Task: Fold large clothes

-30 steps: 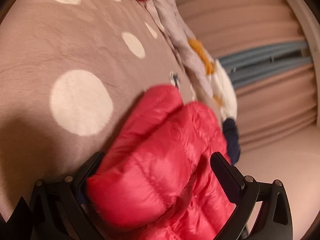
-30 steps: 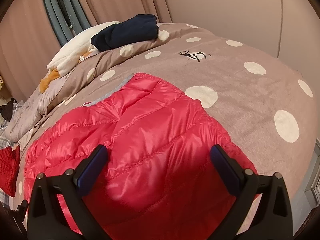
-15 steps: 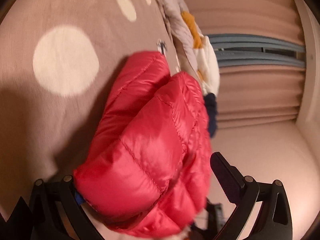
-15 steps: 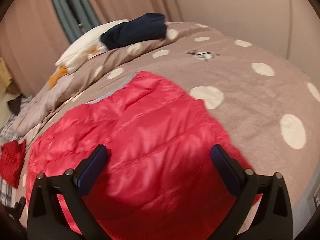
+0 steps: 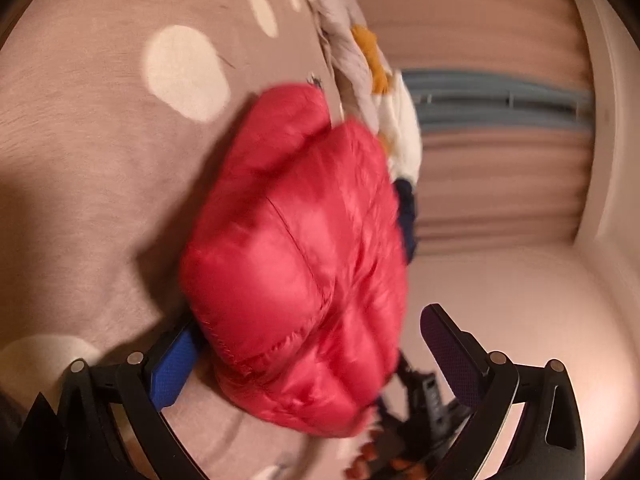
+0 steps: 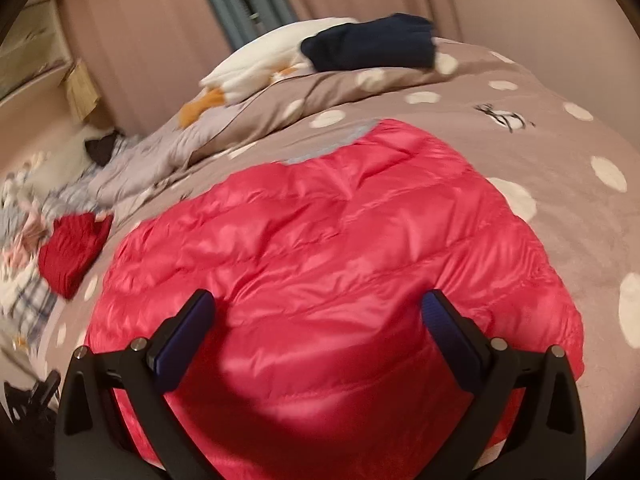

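Note:
A red quilted down jacket lies folded on a brown bedspread with white dots. My right gripper is open, its jaws wide apart just above the jacket's near edge, holding nothing. In the left wrist view the jacket fills the middle, seen from its side. My left gripper is open. Its blue-padded left finger lies by the jacket's edge on the bedspread, and its right finger is off the bed's side. The view is blurred.
A folded navy garment and a white and orange pillow lie at the bed's head. A red knit garment and a pile of checked clothes lie at the left. Curtains hang behind.
My left gripper has drawn back from the jacket and swung round its side. My right gripper has drifted left, still open over the jacket.

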`<state>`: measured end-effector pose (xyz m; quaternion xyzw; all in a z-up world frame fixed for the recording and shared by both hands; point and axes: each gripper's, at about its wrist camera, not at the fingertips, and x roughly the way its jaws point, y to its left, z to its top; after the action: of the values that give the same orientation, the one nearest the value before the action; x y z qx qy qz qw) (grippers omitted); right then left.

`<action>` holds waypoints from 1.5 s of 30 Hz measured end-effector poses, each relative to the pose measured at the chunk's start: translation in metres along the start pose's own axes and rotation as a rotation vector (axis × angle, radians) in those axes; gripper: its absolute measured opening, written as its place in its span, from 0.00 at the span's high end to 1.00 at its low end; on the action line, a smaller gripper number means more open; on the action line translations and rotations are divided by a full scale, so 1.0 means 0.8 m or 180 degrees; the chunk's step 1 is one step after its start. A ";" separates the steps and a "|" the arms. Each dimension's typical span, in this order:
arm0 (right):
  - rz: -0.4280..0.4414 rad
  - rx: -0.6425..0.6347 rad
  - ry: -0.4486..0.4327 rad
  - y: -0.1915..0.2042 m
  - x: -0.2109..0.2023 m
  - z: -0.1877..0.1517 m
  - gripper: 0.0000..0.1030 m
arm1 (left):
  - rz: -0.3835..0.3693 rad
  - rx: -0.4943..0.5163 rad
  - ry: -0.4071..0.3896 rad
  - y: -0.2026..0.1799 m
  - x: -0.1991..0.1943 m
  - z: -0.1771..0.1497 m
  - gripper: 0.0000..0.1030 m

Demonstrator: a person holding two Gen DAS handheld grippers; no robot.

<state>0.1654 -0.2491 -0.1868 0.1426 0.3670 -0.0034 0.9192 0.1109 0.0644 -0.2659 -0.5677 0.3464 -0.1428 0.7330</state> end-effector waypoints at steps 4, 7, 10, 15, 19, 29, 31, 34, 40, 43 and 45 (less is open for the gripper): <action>-0.0163 -0.0180 0.0189 0.004 0.030 -0.010 0.00 | 0.0361 0.0484 -0.0075 -0.018 0.026 -0.020 0.01; -0.0129 -0.0147 0.0261 -0.001 0.045 -0.010 0.00 | 0.0592 0.0713 -0.0056 -0.029 0.052 -0.020 0.01; -0.0201 -0.0218 0.0273 0.005 0.051 -0.011 0.00 | 0.0595 0.0757 -0.0037 -0.034 0.068 -0.010 0.01; -0.0259 -0.0229 0.0317 0.010 0.062 -0.007 0.00 | 0.0463 0.0449 -0.0004 -0.026 0.080 0.022 0.08; -0.0338 -0.0236 0.0307 0.017 0.069 -0.007 0.00 | 0.0534 0.0293 0.0067 -0.023 0.100 0.046 0.25; -0.0704 -0.0427 0.0310 0.043 0.099 -0.004 0.00 | 0.0969 0.0782 0.0064 -0.038 0.129 0.062 0.47; -0.0664 -0.0428 0.0278 0.044 0.095 -0.006 0.00 | 0.0937 0.0629 0.0043 -0.038 0.118 0.064 0.56; -0.0550 -0.0470 0.0209 0.047 0.084 -0.013 0.00 | 0.0912 0.0678 0.0035 -0.049 0.102 0.065 0.69; -0.0186 -0.0529 0.0226 0.068 0.072 -0.029 0.00 | 0.1074 0.1348 -0.0480 -0.088 0.058 0.049 0.78; -0.0144 -0.0607 0.0238 0.084 0.071 -0.037 0.00 | 0.0912 0.1231 -0.0482 -0.086 0.041 0.054 0.79; -0.0022 -0.0601 0.0241 0.088 0.067 -0.040 0.00 | 0.0768 0.1210 -0.0508 -0.084 0.023 0.058 0.79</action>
<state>0.1906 -0.1681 -0.2270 0.0541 0.4006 0.0335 0.9141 0.1671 0.0663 -0.2044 -0.3834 0.3196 -0.0716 0.8636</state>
